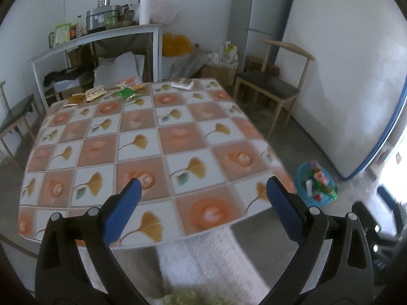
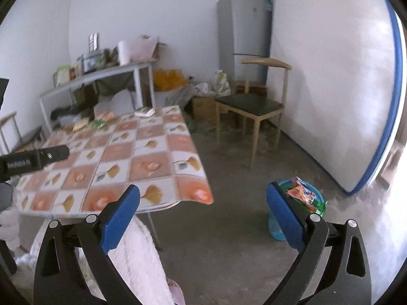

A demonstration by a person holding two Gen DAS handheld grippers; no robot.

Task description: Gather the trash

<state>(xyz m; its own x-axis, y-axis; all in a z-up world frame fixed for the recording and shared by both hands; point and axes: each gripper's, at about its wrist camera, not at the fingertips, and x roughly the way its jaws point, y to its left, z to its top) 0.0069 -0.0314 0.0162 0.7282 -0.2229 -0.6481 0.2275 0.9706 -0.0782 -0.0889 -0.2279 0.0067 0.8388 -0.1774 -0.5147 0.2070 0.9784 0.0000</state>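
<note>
From the left wrist, the left tongs (image 1: 203, 190) are hanging wide open and empty over the near end of the table (image 1: 178, 137), wrappers (image 1: 112, 92) lying at its far edge. From the right wrist, the right tongs (image 2: 203, 198) are gaping empty above the floor, beside the trash-filled blue basket (image 2: 315, 195).

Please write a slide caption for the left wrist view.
Open left tongs hover over the tablecloth; wrappers lie at the far edge.
</note>
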